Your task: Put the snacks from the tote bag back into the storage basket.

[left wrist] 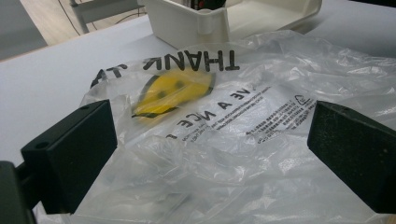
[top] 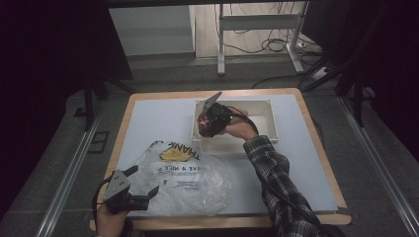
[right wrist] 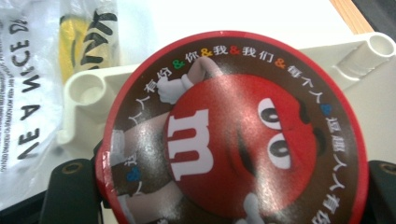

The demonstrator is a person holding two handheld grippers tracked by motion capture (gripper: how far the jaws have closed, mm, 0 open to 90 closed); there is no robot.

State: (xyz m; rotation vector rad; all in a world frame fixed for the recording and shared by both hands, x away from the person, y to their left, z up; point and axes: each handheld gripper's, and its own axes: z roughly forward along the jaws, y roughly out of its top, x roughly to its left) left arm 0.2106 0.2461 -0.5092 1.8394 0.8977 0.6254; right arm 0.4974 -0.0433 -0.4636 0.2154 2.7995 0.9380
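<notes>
A clear plastic bag (top: 184, 180) with black "THANK YOU" lettering and a yellow smiley face (top: 174, 154) lies crumpled on the white table (top: 306, 163) at the front left. My left gripper (top: 144, 180) is open at the bag's near left edge. Its jaws stand wide apart on either side of the bag (left wrist: 224, 140) and hold nothing. My right gripper (top: 208, 123) is shut on a round red M&M's container (top: 203, 121). It holds the container over the left end of a white plastic bin (top: 273, 123). Up close, the container's printed face (right wrist: 233, 140) sits between the right gripper's jaws.
The bin's near corner (left wrist: 187, 23) rises just beyond the bag. Past the table's far edge are a desk frame's white legs (top: 221, 44) and loose cables (top: 267, 47) on the floor. A wooden rim (top: 217, 94) borders the table.
</notes>
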